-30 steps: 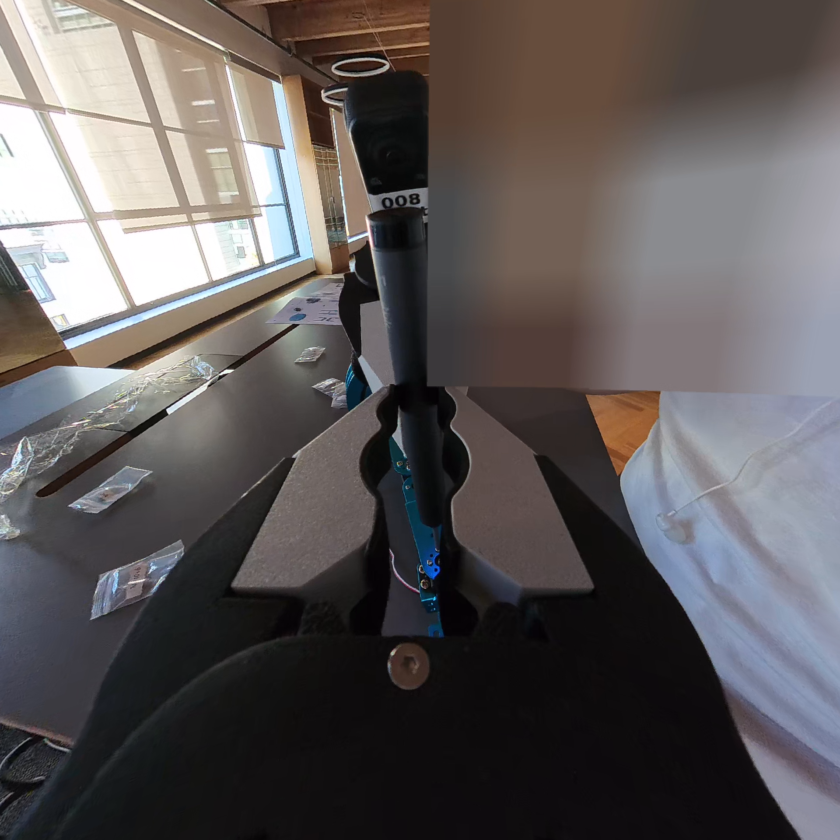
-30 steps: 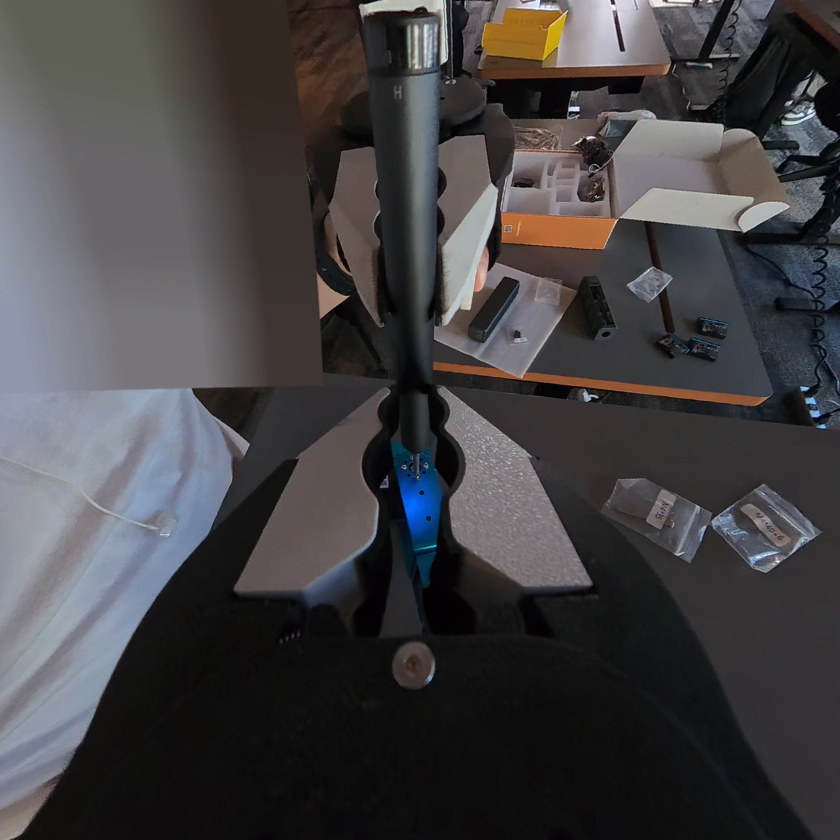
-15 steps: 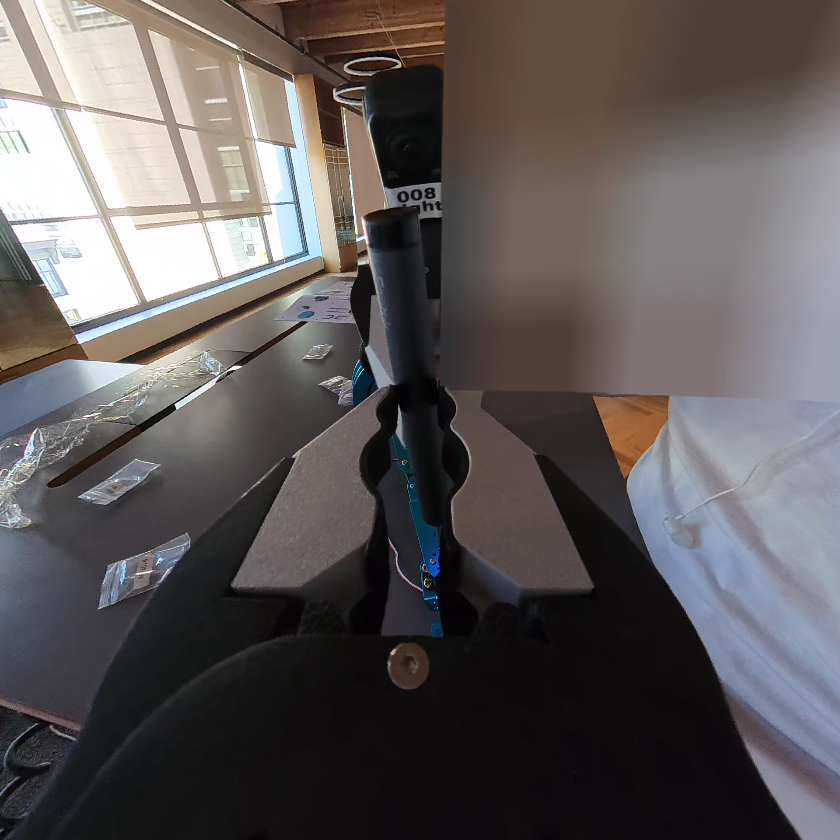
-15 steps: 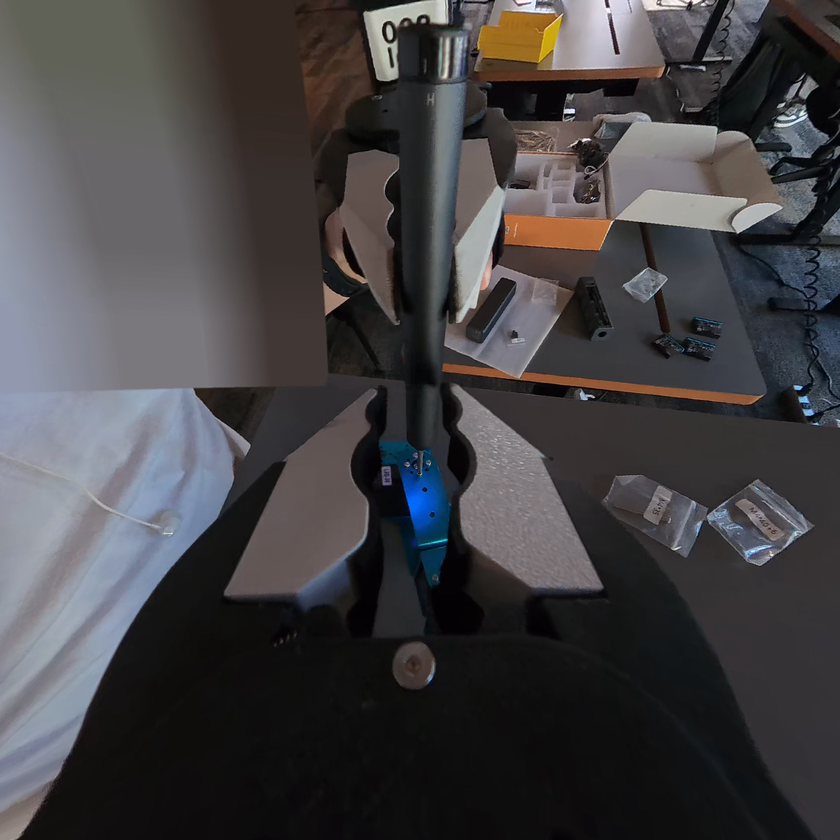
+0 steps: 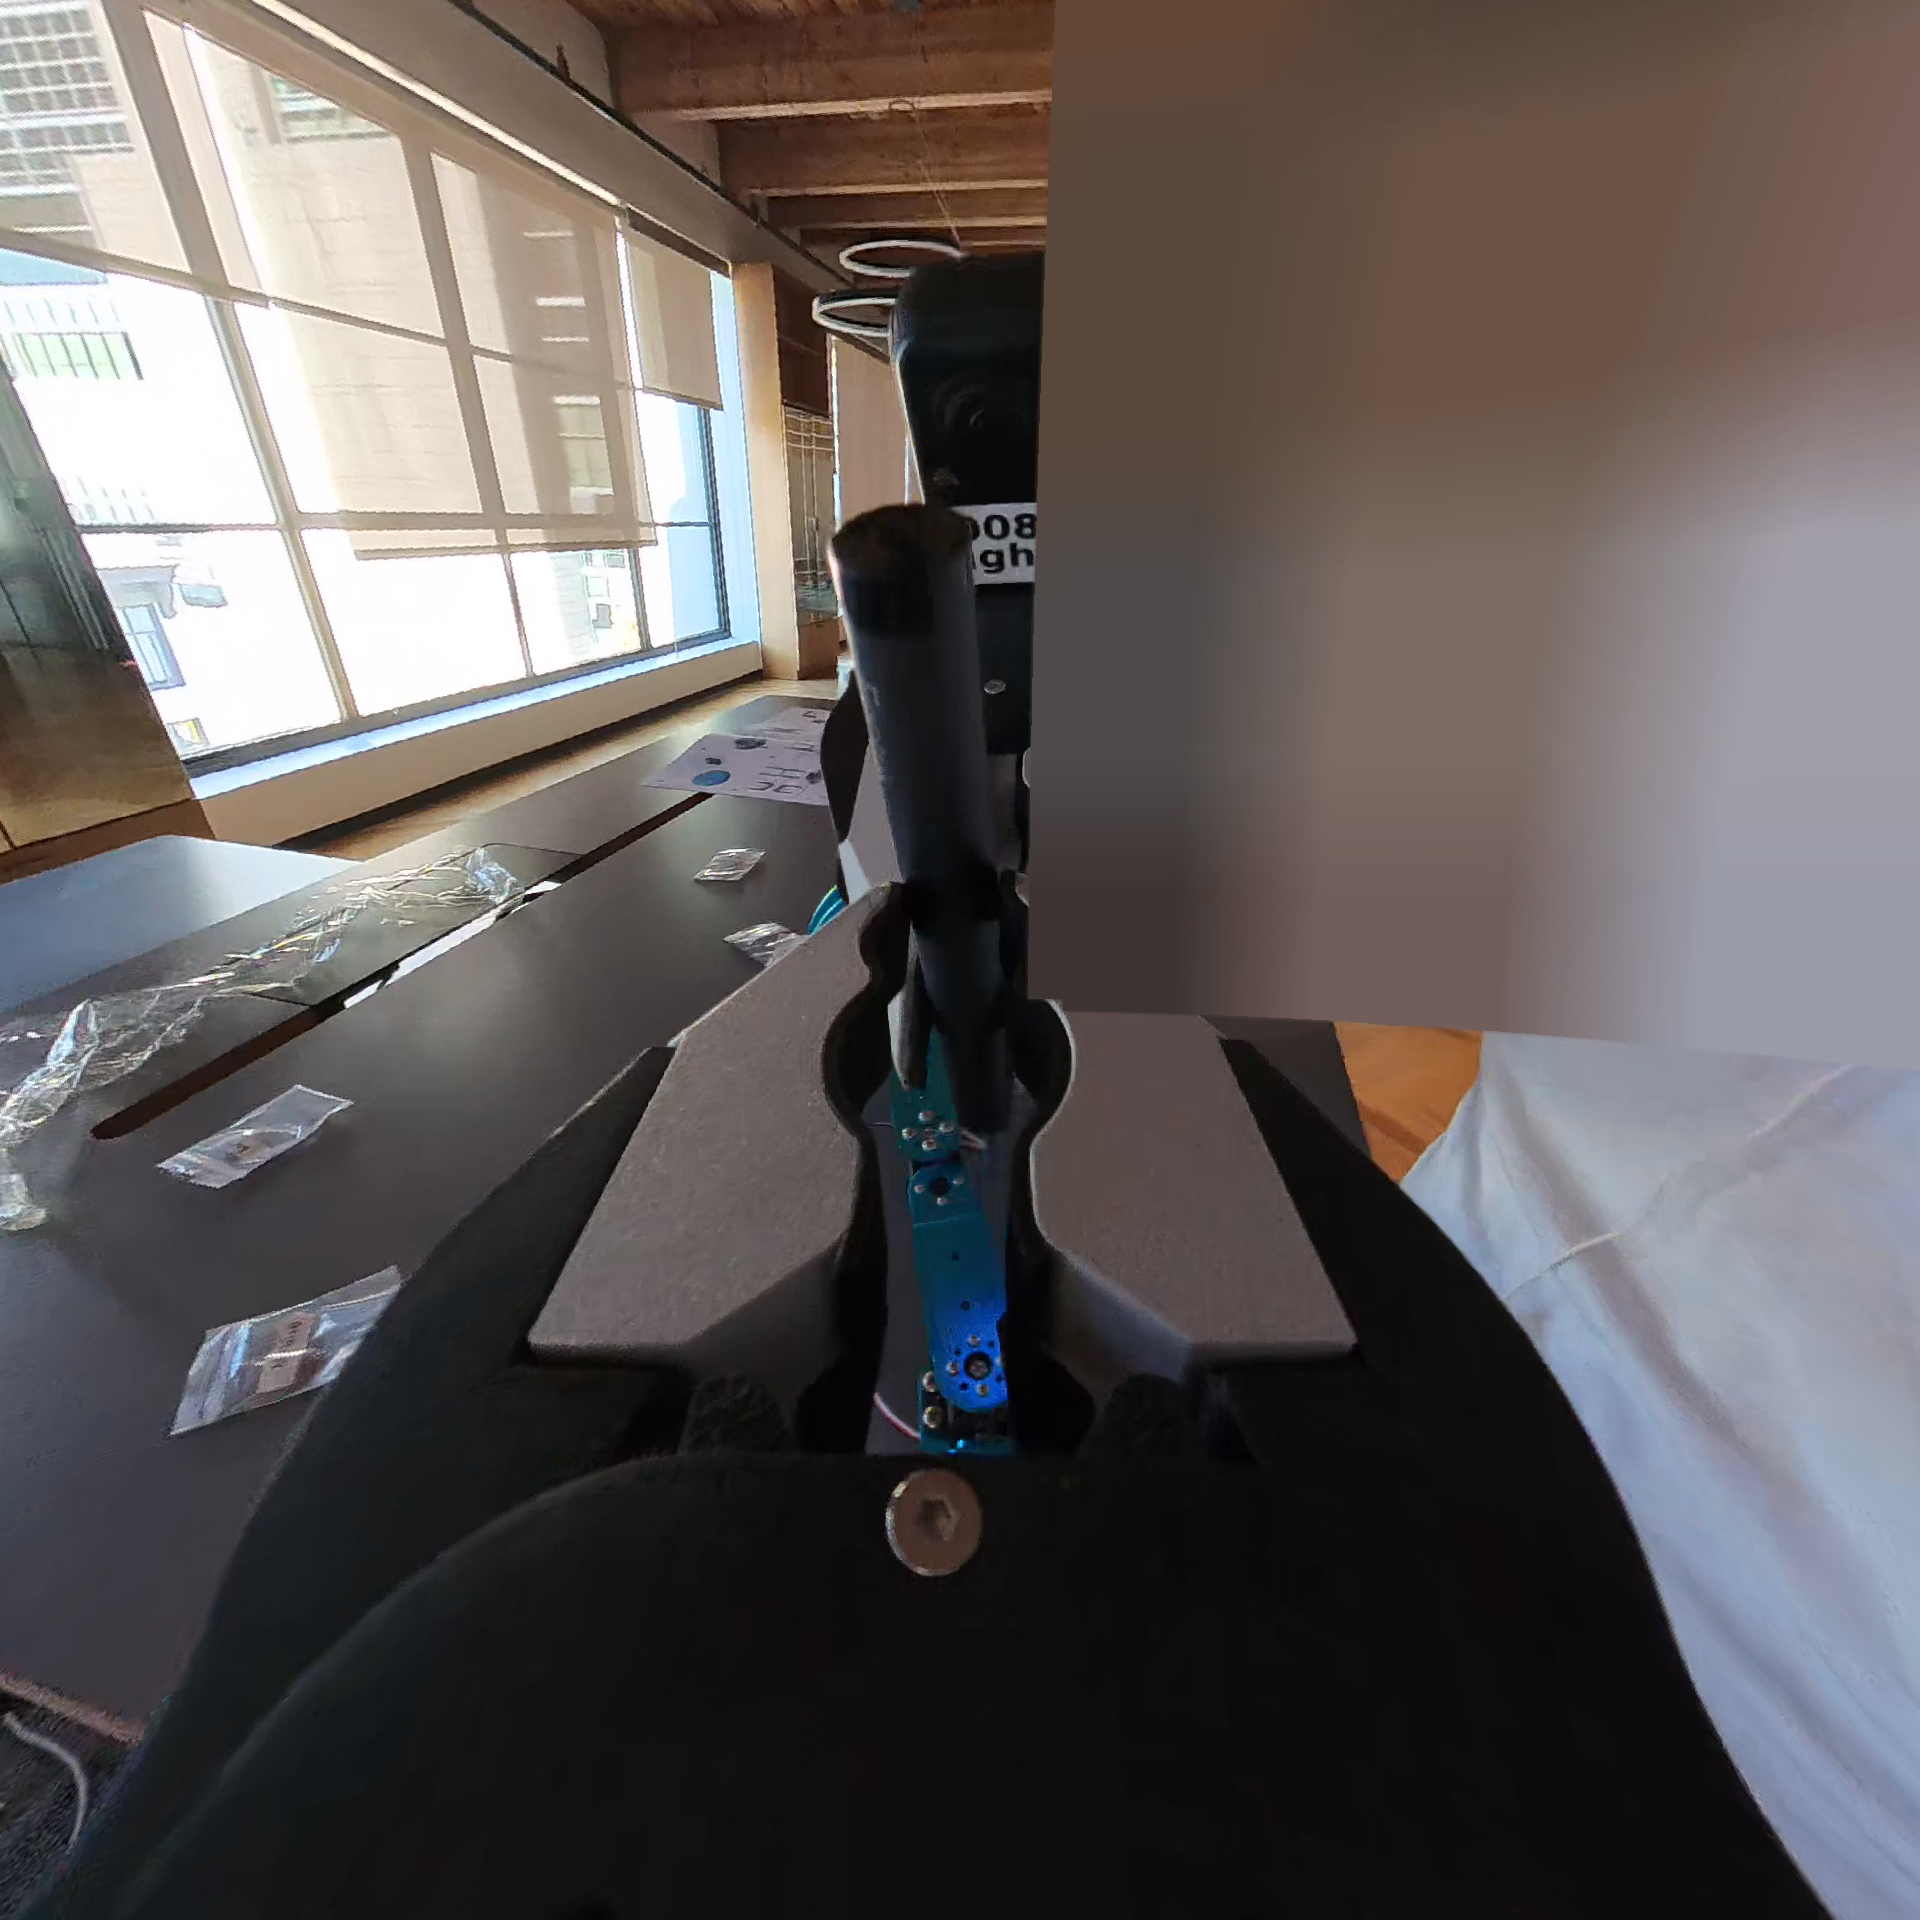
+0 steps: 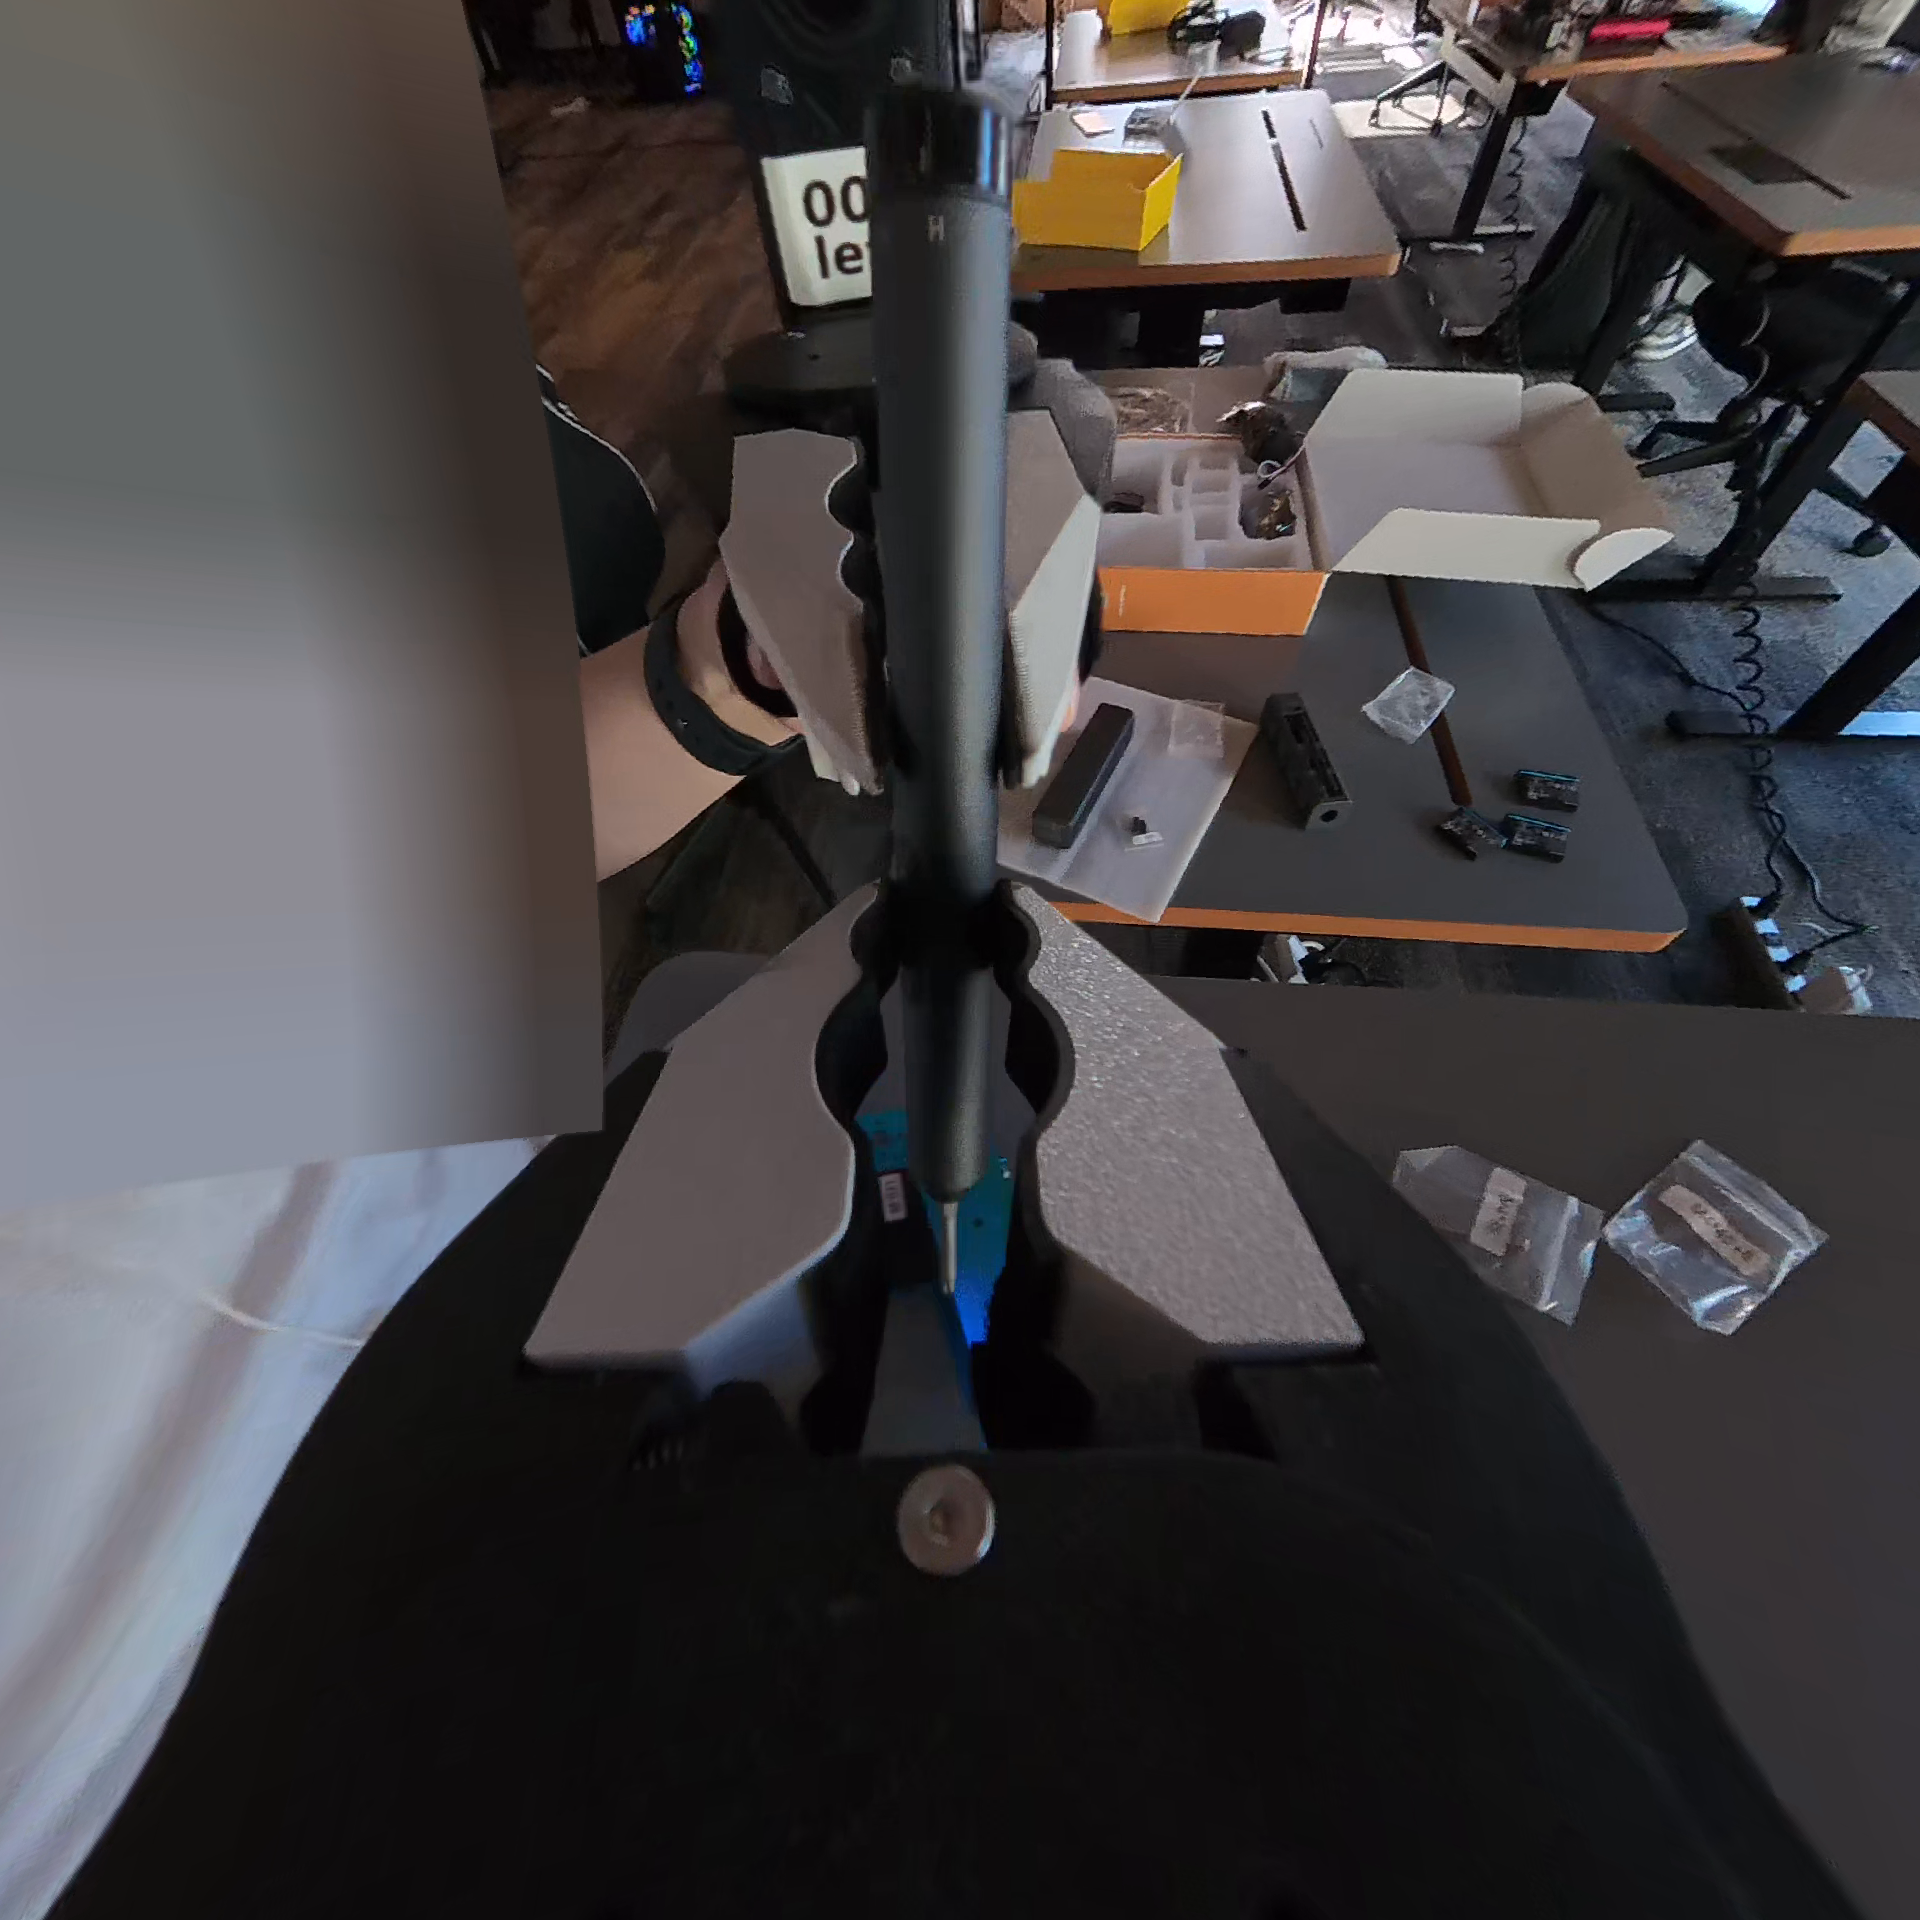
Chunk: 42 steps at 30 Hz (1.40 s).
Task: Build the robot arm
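Through the left wrist view, tall windows with half-drawn blinds are seen, and two ring lamps are hung under the wooden beams. A dark table is strewn with crumpled clear film, two small clear bags and a printed sheet farther back. Over in the right wrist view, a pair of labelled bags is laid side by side. Behind them, an orange-edged table is loaded with an open cardboard box, a black block on white wrapping, a ridged black part and three small dark modules. A yellow box is set on the farthest desk
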Motion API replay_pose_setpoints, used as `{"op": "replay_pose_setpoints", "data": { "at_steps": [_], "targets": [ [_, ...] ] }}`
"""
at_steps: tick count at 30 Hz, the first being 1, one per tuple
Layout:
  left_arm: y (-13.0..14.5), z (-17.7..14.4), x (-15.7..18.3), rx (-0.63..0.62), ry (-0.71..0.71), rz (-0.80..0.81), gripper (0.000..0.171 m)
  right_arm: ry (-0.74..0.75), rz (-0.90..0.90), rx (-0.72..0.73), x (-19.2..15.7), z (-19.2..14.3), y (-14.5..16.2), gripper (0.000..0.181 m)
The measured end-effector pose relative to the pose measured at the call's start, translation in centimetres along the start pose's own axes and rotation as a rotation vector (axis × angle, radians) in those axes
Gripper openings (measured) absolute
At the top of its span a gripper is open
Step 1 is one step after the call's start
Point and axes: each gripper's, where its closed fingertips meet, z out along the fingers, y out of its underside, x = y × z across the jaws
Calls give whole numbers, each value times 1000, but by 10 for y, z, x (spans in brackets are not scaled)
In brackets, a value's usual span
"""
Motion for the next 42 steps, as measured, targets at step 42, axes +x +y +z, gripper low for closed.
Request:
{"op": "replay_pose_setpoints", "data": {
  "at_steps": [42],
  "targets": [
    [184,0,20,-605,-305,175,61,219,-85,-998,-50,-78,223,25]
  ]
}}
